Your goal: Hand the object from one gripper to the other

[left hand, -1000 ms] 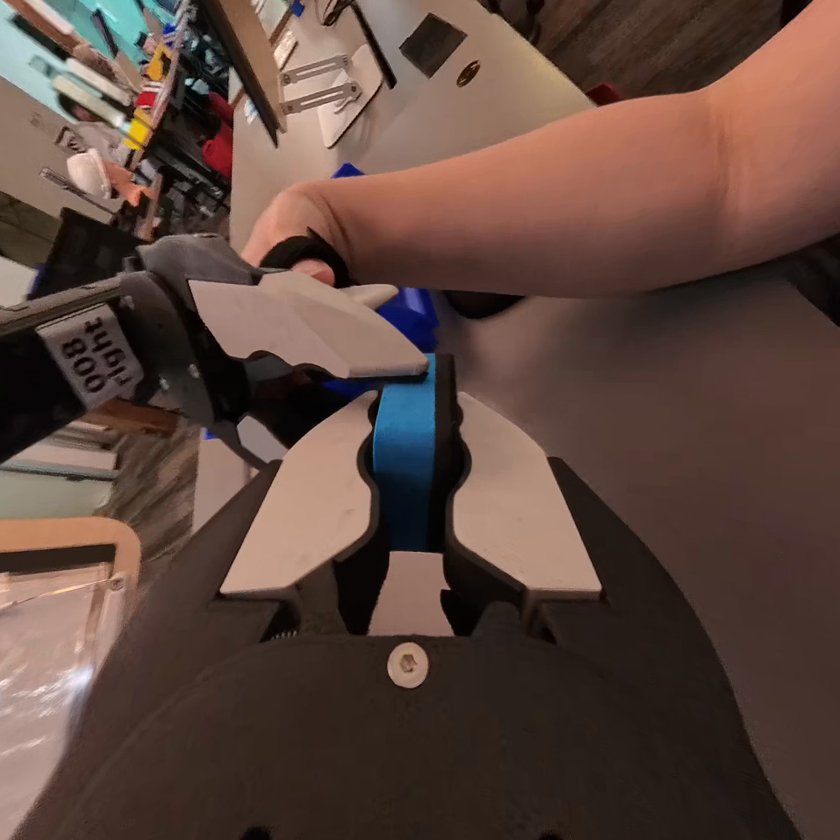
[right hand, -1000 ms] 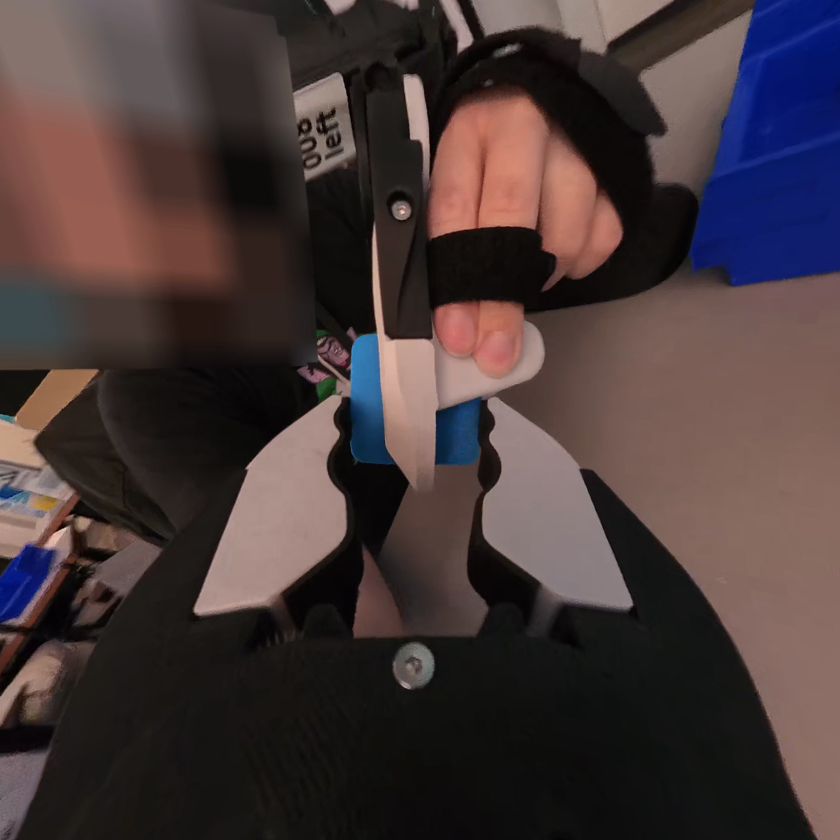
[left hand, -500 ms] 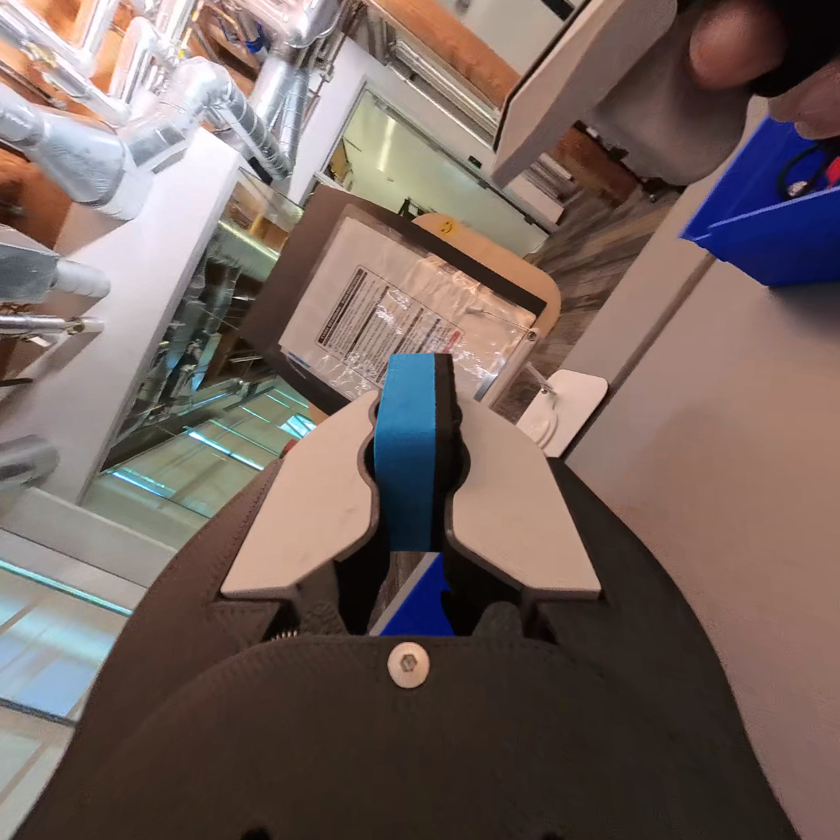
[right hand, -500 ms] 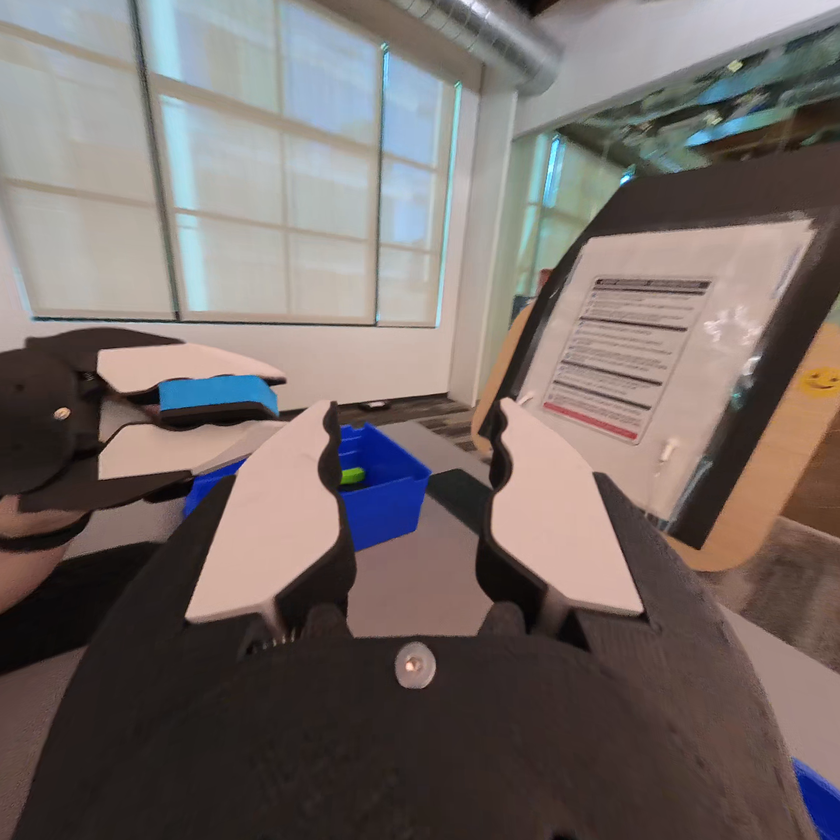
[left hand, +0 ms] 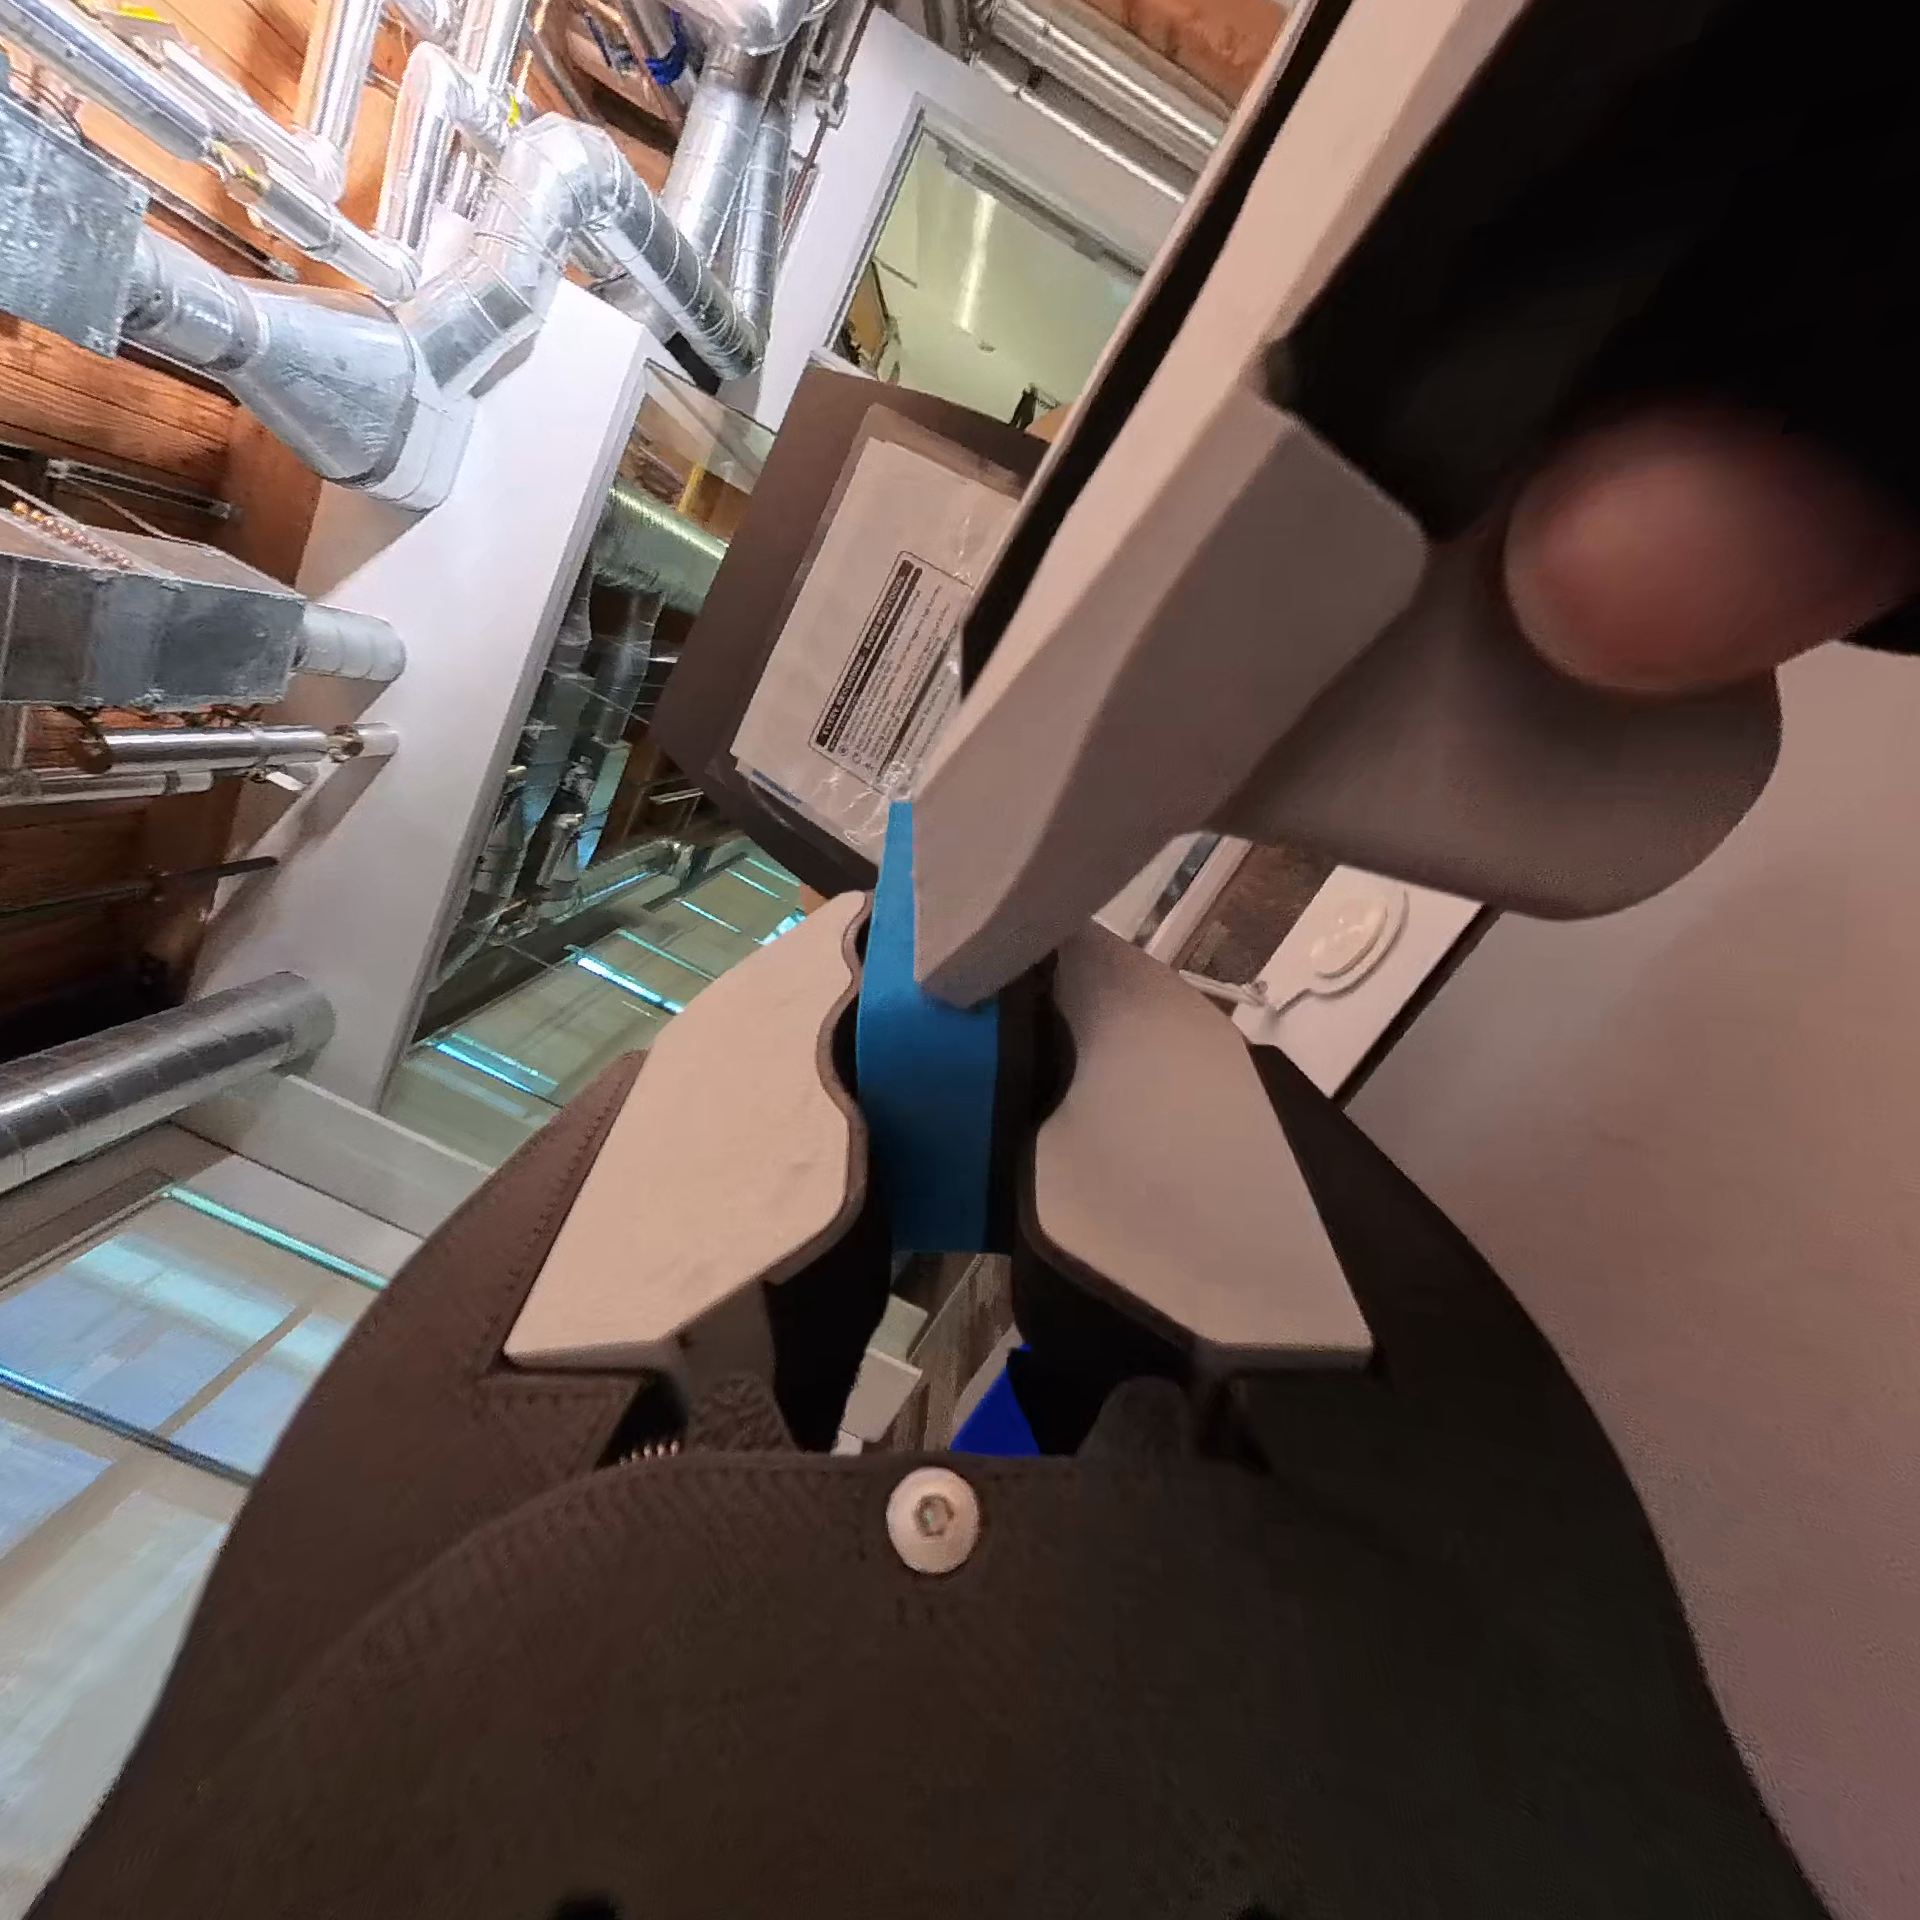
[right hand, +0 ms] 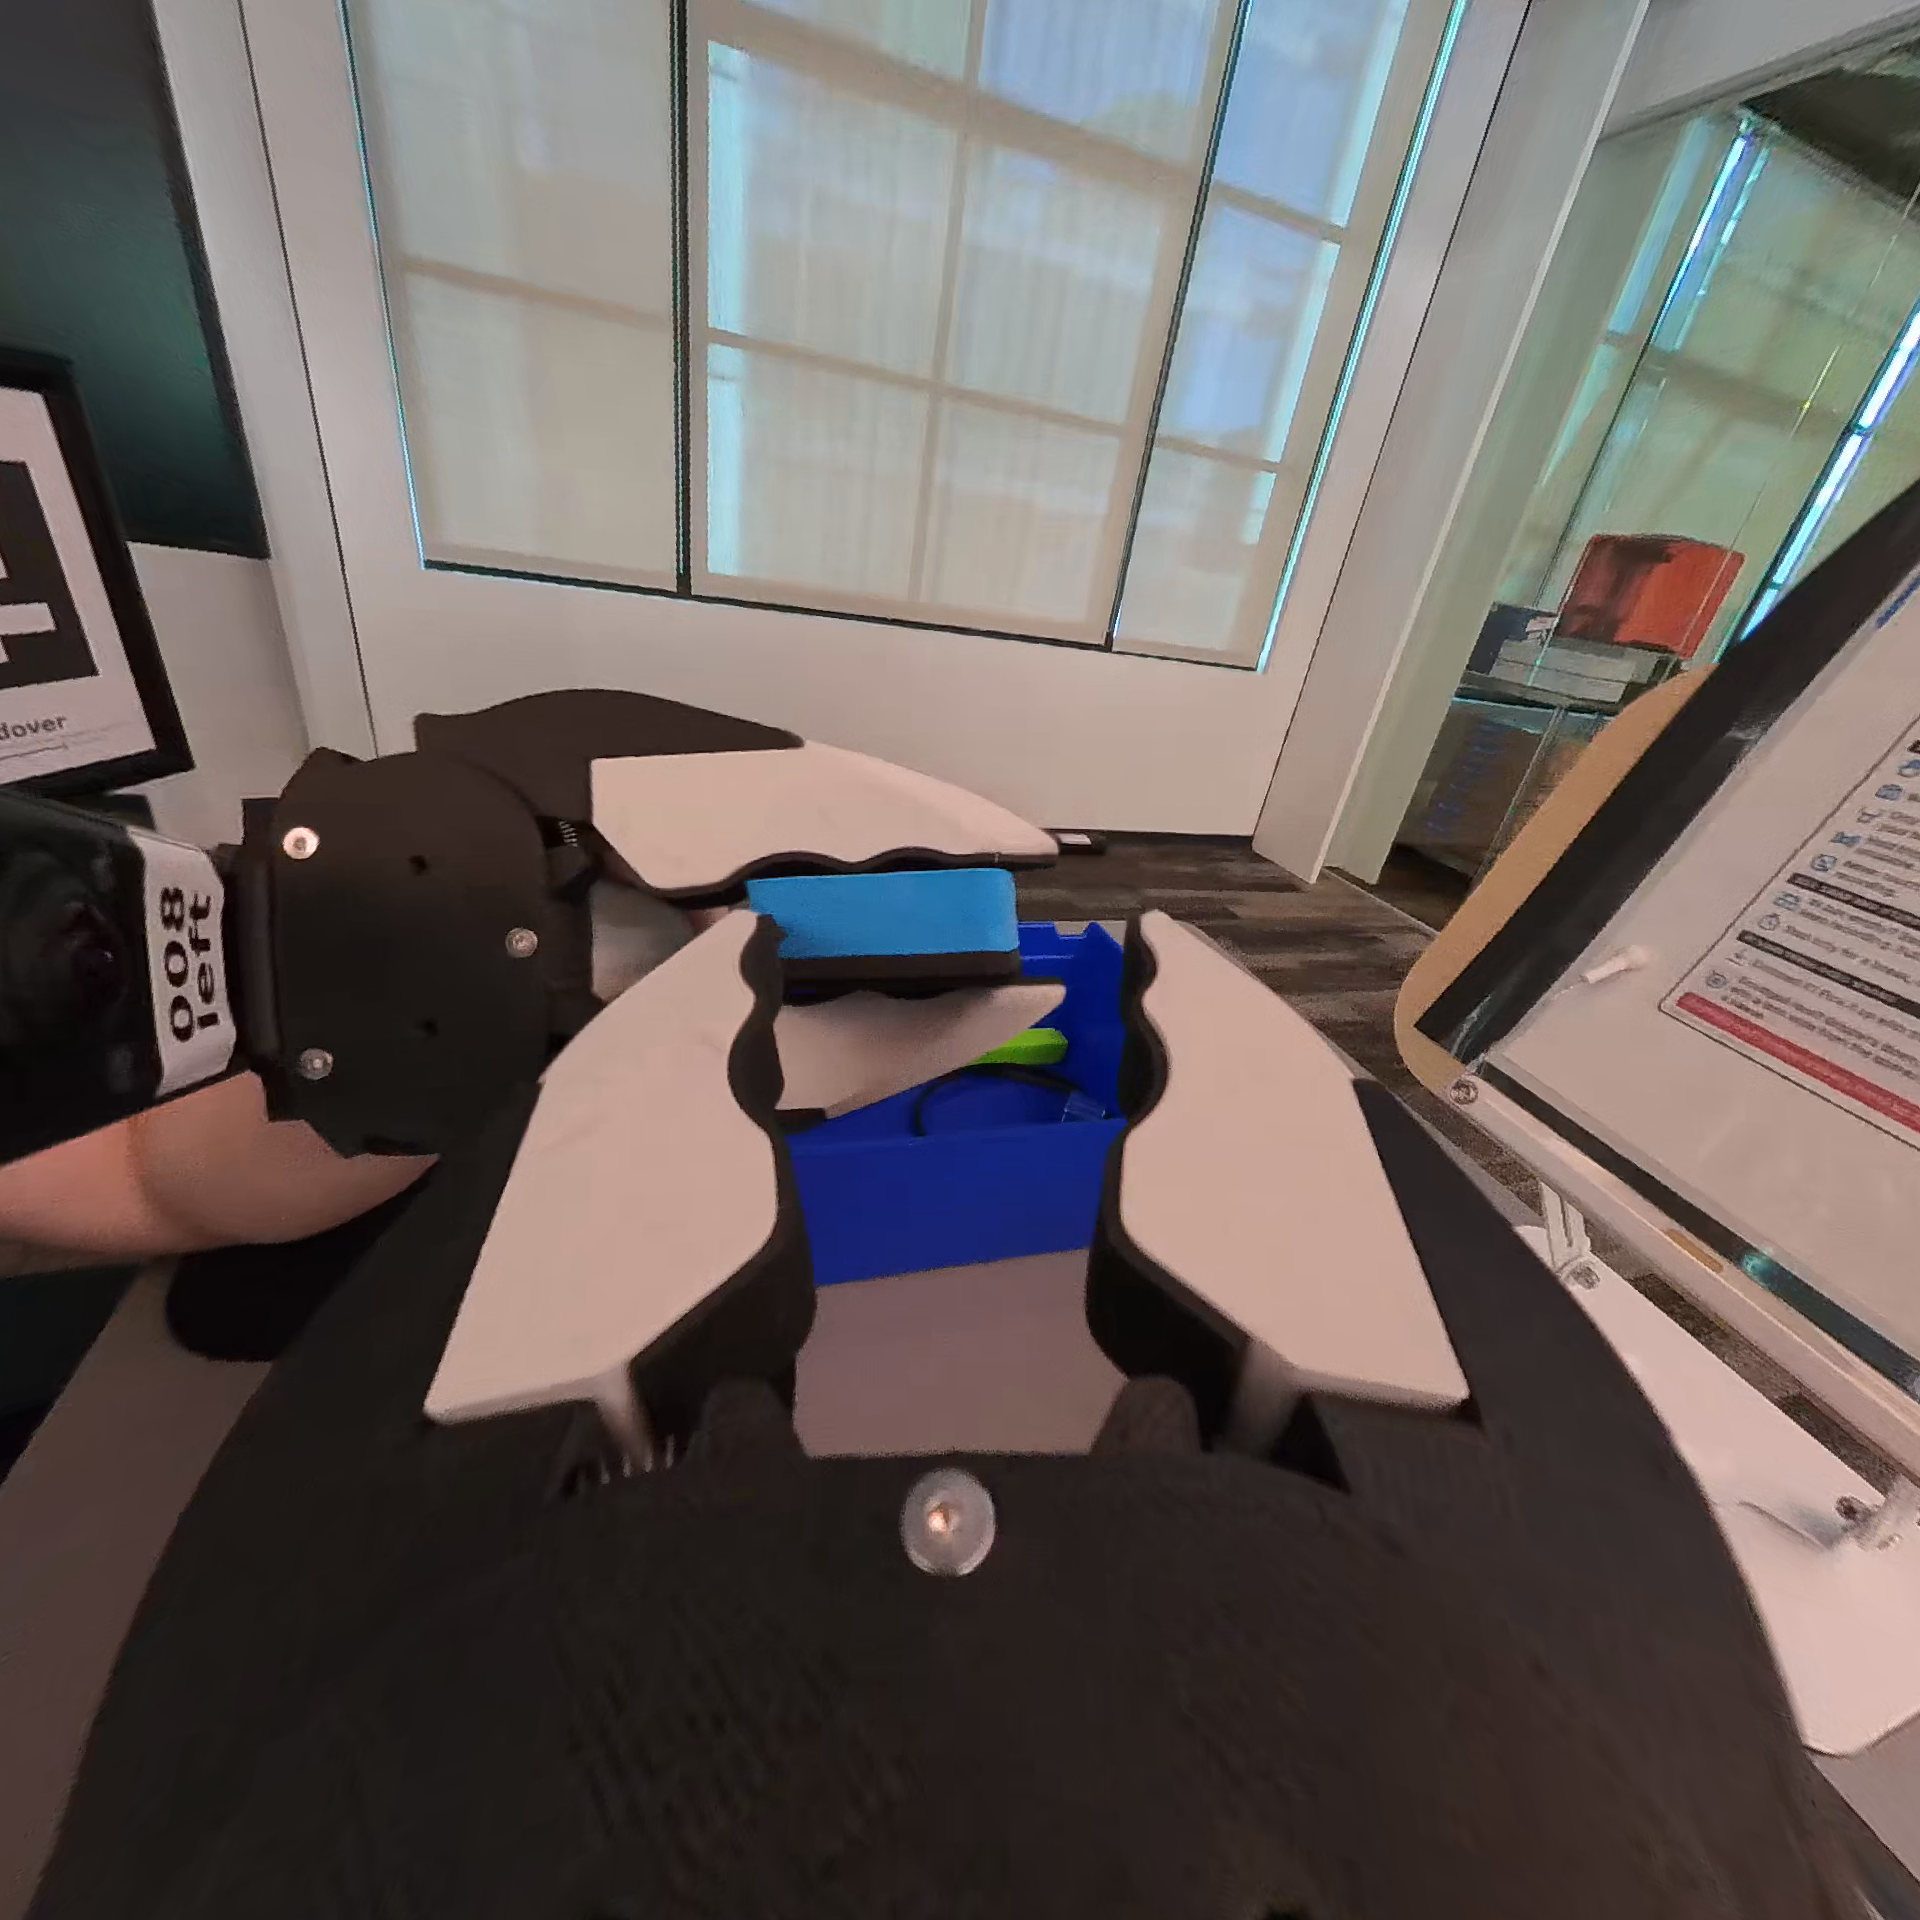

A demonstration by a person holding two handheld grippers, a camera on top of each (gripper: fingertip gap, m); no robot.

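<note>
The object is a flat block, blue on one side and black on the other. My left gripper is shut on it. In the right wrist view the left gripper reaches in from the left and holds the block level. My right gripper is open, and the block's free end lies between its fingertips, touching neither that I can see. In the left wrist view one right-gripper finger comes down from the upper right and overlaps the block's tip. A person's fingertip rests on it.
A blue bin with a green item and a black cable stands on the grey table behind the grippers. A framed sign board stands at the right and also shows in the left wrist view. Windows lie beyond. My left and right fingertips are right by each other.
In the last half second my right gripper has closed in on the left gripper, so the block's end now sits between its open fingers. The left gripper still holds the block.
</note>
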